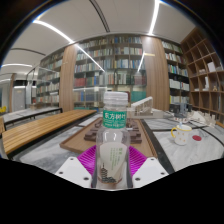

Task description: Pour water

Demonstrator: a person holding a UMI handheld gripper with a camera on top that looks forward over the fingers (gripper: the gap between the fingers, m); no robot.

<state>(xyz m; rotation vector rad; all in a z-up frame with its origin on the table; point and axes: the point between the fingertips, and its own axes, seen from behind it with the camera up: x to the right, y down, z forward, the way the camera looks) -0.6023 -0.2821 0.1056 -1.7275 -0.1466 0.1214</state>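
Both tongs [112, 165] pads on bottle [114, 135]

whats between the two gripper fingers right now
A water bottle with a green label stands between the gripper fingers, pink pads at both its sides, in the gripper view.

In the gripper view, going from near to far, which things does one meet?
Tongs closed on the water bottle → white cup on the table → tall bookshelves at the back.
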